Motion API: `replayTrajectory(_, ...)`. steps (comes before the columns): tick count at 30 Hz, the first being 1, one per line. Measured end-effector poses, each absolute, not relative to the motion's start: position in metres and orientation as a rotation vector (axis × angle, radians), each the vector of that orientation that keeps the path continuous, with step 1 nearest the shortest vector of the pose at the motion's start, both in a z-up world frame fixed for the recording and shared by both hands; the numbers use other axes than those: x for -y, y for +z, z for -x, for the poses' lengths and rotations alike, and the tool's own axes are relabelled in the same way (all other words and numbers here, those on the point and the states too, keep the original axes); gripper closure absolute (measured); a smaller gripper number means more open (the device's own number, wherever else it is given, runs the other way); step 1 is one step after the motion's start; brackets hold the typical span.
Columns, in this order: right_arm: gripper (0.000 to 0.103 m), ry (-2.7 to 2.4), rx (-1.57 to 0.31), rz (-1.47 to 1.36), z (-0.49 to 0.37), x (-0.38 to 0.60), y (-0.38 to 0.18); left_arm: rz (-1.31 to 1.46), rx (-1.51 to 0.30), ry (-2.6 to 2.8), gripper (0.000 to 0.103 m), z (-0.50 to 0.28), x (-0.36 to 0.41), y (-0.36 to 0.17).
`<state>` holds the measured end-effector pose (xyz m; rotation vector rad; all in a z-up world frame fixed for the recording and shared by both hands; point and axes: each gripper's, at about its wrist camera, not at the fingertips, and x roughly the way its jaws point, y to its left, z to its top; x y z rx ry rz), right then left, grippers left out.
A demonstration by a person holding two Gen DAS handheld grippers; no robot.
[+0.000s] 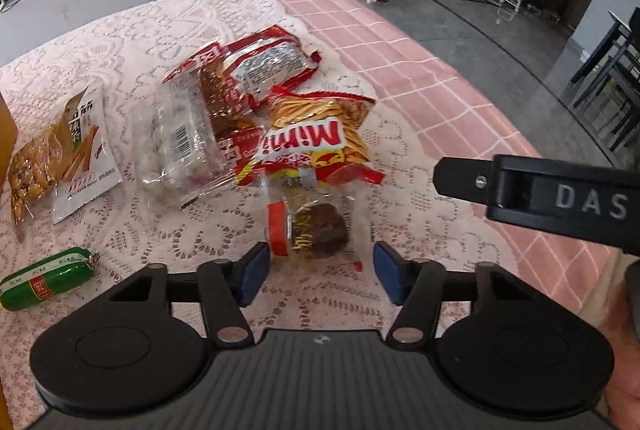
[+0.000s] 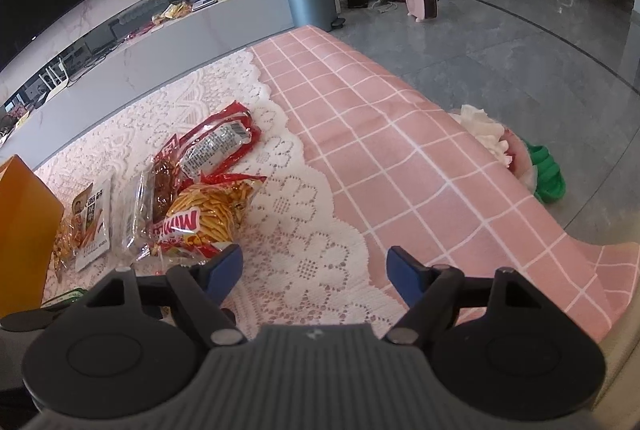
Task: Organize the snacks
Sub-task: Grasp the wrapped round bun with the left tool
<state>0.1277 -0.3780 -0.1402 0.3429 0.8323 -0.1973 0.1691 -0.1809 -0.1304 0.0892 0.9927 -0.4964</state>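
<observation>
The left gripper [image 1: 320, 272] hangs low over the tabletop [image 1: 420, 77], its blue-padded fingers [image 1: 253, 272] spread wide. Just beyond and between them lies a small clear-wrapped snack with a dark brown round piece and a red band [image 1: 310, 230], slightly blurred; whether the pads touch its wrapper cannot be told.

Just beyond it sits a loose pile of snacks on the white lace cloth [image 1: 168, 13]. Nearest is a red and yellow bag of thin stick crisps printed "Mimi" [image 1: 316, 137], seen upside down. To its left a clear packet of pale round sweets with a barcode label [image 1: 180, 141] leans on the pile, and at the far side is a red packet with a clear window and a white printed label [image 1: 264, 69]. Further left lies a white and green pouch showing golden strips [image 1: 80, 149], touching a clear bag of golden-brown pieces [image 1: 30, 169]. A green sausage-shaped snack with a red label [image 1: 46, 278] lies alone at the near left.

The right gripper [image 2: 314, 272] hovers to the right of the pile, above the lace border where it meets the pink checked tablecloth [image 2: 400, 149]. Its fingers [image 2: 402, 270] are spread with nothing between them. An orange box [image 2: 24, 222] stands at the left edge.
</observation>
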Motion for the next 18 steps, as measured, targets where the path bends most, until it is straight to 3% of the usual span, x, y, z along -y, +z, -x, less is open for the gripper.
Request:
replayTrajectory(8, 0.027, -0.17, -0.841, -0.327, -0.135, 0.371, -0.145, -0.098, -0.968, -0.514, 0.058, -0.166, 0.178, -0.129)
replayTrajectory(18, 0.028, -0.116, -0.774, -0.322, -0.138, 0.36, -0.14, -0.016, -0.917, -0.476, 0.06, -0.157, 0.13, -0.098)
